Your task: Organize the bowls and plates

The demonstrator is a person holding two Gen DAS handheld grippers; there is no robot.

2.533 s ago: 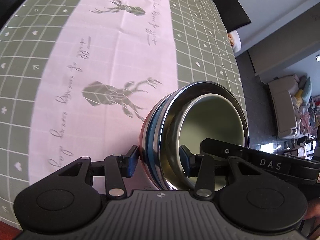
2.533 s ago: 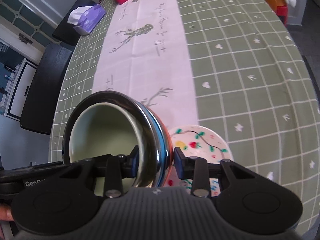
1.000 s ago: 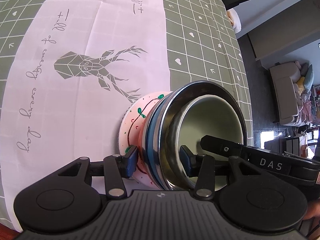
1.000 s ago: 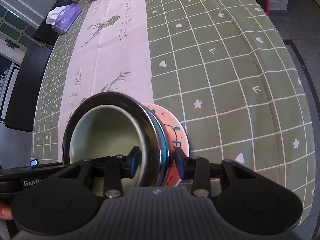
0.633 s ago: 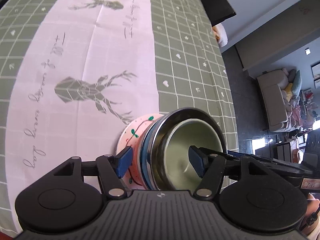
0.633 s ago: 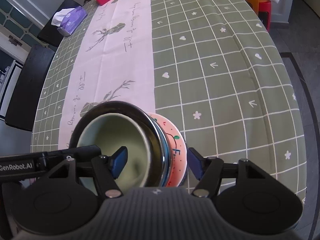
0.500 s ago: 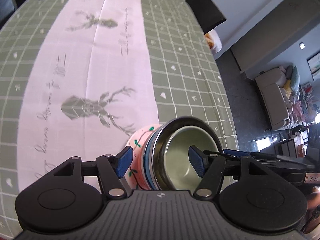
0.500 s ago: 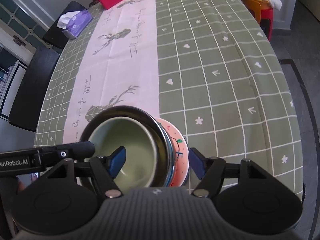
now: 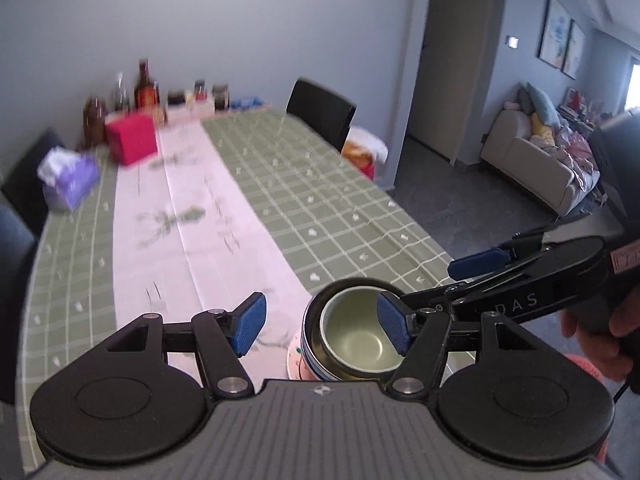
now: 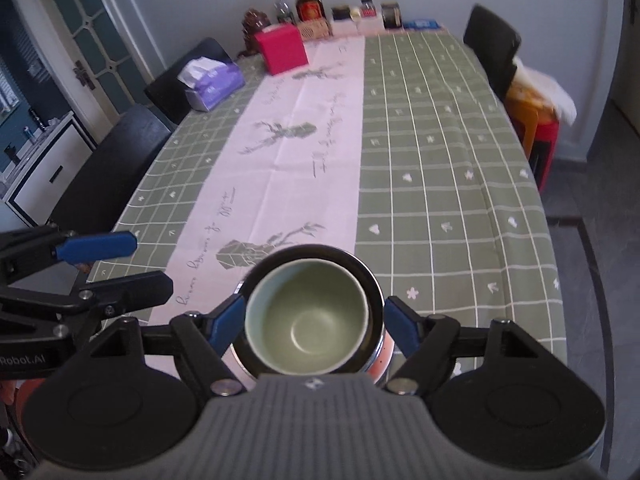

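Bowls stacked near the near edge of the table (image 10: 460, 184): a pale green bowl (image 10: 306, 316) nested inside a steel bowl (image 10: 370, 280), the pair sitting upright on a pink patterned plate (image 10: 380, 364) that shows only as a sliver under the steel rim. Stack sits where the pink runner (image 10: 288, 152) meets the green checked cloth, beside a printed deer.

Left gripper (image 9: 322, 326): jaws wide, nothing held. In the left wrist view its right pad overlaps the green bowl (image 9: 354, 338) rim in the picture; whether it touches cannot be told. Left pad stands clear, over the runner (image 9: 180, 256). The steel bowl (image 9: 320, 304) and a bit of the plate (image 9: 294, 360) show below.

Right gripper (image 10: 314, 322): jaws have just been opening and now stand wide, one blue pad on each side of the stack, neither visibly pressing on it. Nothing gripped. The bowls lie between the pads in the picture.

Each gripper shows in the other's view, at the side of the stack, jaws apart. A hand (image 9: 600, 340) holds the right gripper's handle at the right edge of the left wrist view.

Far end of the table: red box (image 10: 282, 48), purple tissue pack (image 10: 214, 84), bottles and jars (image 10: 340, 10) along the far edge. Black chairs (image 10: 494, 44) at the sides.
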